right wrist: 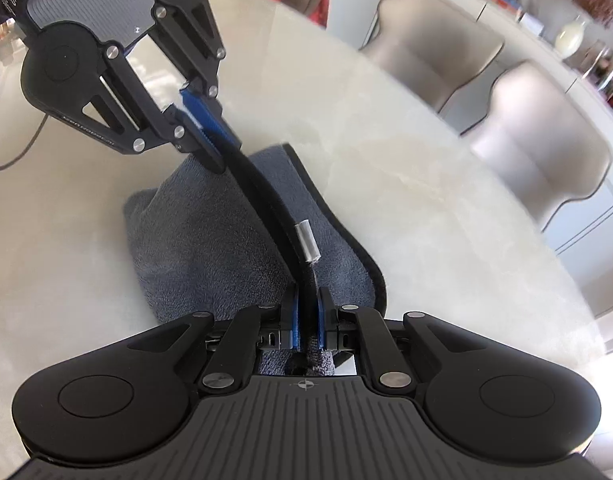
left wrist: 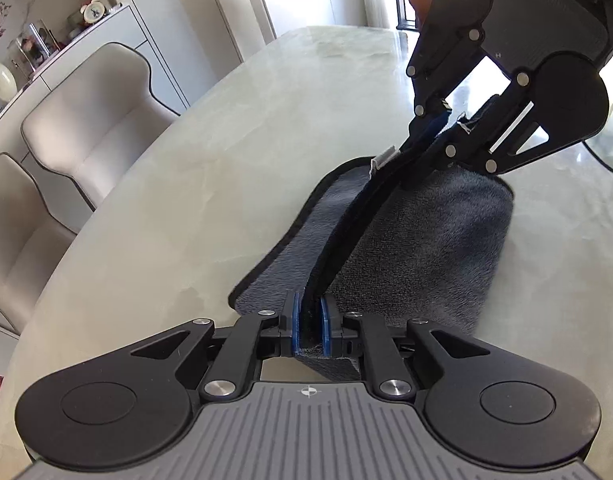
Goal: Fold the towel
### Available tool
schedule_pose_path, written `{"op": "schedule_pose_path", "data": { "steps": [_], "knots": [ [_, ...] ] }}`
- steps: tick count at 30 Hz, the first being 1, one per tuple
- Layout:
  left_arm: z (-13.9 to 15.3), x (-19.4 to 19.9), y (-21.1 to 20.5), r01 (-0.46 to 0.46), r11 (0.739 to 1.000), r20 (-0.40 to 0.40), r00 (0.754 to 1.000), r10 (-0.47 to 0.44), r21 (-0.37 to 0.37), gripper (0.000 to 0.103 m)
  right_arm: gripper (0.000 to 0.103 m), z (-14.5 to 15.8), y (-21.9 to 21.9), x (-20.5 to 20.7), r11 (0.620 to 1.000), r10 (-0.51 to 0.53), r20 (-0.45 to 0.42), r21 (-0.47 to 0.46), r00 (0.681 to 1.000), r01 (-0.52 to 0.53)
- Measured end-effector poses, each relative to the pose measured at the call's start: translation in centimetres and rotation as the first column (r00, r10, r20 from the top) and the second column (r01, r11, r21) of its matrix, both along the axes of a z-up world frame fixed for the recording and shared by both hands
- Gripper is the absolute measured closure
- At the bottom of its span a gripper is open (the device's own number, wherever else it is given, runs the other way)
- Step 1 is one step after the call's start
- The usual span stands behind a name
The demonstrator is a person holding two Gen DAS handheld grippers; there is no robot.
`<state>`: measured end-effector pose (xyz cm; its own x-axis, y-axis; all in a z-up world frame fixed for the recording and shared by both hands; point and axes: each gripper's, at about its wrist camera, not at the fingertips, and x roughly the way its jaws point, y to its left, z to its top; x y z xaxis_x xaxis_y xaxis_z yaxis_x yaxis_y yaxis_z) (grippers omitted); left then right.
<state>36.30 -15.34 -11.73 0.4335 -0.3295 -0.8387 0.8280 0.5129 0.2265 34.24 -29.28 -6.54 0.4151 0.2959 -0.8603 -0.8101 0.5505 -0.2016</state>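
Observation:
A dark grey plush towel (left wrist: 426, 248) with black edging lies partly folded on the pale marble table (left wrist: 186, 200). One edge is lifted and stretched between the two grippers. My left gripper (left wrist: 310, 320) is shut on the near end of that edge. My right gripper (left wrist: 422, 156) pinches the far end, beside a white label (left wrist: 382, 160). In the right wrist view my right gripper (right wrist: 308, 320) is shut on the towel (right wrist: 210, 248) edge just below the label (right wrist: 308, 242). There my left gripper (right wrist: 216, 148) holds the other end.
Two pale padded chairs (left wrist: 94, 120) stand along the table's far side, with a sideboard (left wrist: 118, 24) carrying a clock and a vase behind them. The same chairs (right wrist: 546, 140) show in the right wrist view. A thin cable (right wrist: 14, 160) lies on the table (right wrist: 386, 160).

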Motion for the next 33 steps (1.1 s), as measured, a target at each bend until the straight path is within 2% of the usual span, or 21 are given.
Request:
{"op": "schedule_pose_path", "data": {
  "steps": [4,8,10,11,12,14,17,21,25,27,31,33],
  "knots": [
    [-1.5,2.2,-0.4,0.016,0.999,-0.018,1.0,-0.016,0.038,0.086,0.094,-1.1,-0.2,2.8,0.999,-0.028,-0.058,0.018,0.998,0.03],
    [-1.9,3.6,-0.4,0.013,1.0,-0.018,1.0,-0.012,0.027,0.082,0.091,-2.4,-0.8,4.7,0.998,-0.063,-0.11,0.019,0.992,0.066],
    [-1.9,4.0,-0.2,-0.009,1.0,0.001,1.0,0.009,0.027,0.07,0.087,-2.7,-1.0,5.0,0.997,-0.076,-0.101,0.018,0.992,0.078],
    [-1.9,4.1,0.0,-0.027,0.999,0.018,0.999,0.027,0.026,0.058,0.083,-2.7,-1.2,5.1,0.995,-0.091,-0.082,0.021,0.992,0.094],
    [-1.9,4.2,0.3,-0.042,0.999,0.025,0.999,0.041,0.021,0.054,0.076,-2.6,-1.4,5.1,0.994,-0.106,-0.057,0.023,0.993,0.107],
    [-1.5,4.2,1.3,-0.086,0.996,0.019,0.996,0.086,-0.009,0.054,0.07,-2.2,-1.9,4.9,0.991,-0.13,0.009,0.03,0.991,0.13],
    [-0.7,3.5,2.8,-0.109,0.992,0.012,0.994,0.111,-0.07,0.055,0.07,-1.2,-3.2,4.1,0.983,-0.172,0.077,0.076,0.982,0.166],
    [0.5,0.1,3.8,-0.066,0.983,-0.003,0.998,0.067,-0.168,0.055,0.07,-0.3,-5.8,2.7,0.953,-0.241,0.02,0.193,0.97,0.233],
    [0.6,-2.5,2.8,-0.014,0.973,-0.04,0.999,0.005,-0.229,0.054,0.07,-0.2,-7.4,1.4,0.91,-0.281,-0.056,0.3,0.958,0.285],
    [0.2,-3.4,2.2,0.003,0.971,-0.062,0.998,-0.018,-0.238,0.054,0.07,-0.1,-7.7,0.9,0.899,-0.293,-0.061,0.322,0.954,0.297],
    [-1.1,-4.2,1.5,-0.03,0.981,-0.063,0.998,0.018,-0.19,0.054,0.07,0.7,-7.6,-0.7,0.897,-0.338,0.084,0.329,0.937,0.294],
    [-1.4,-4.2,1.9,-0.053,0.98,-0.082,0.996,0.038,-0.193,0.054,0.069,1.1,-8.1,-0.9,0.885,-0.363,0.096,0.348,0.927,0.31]
  ]
}}
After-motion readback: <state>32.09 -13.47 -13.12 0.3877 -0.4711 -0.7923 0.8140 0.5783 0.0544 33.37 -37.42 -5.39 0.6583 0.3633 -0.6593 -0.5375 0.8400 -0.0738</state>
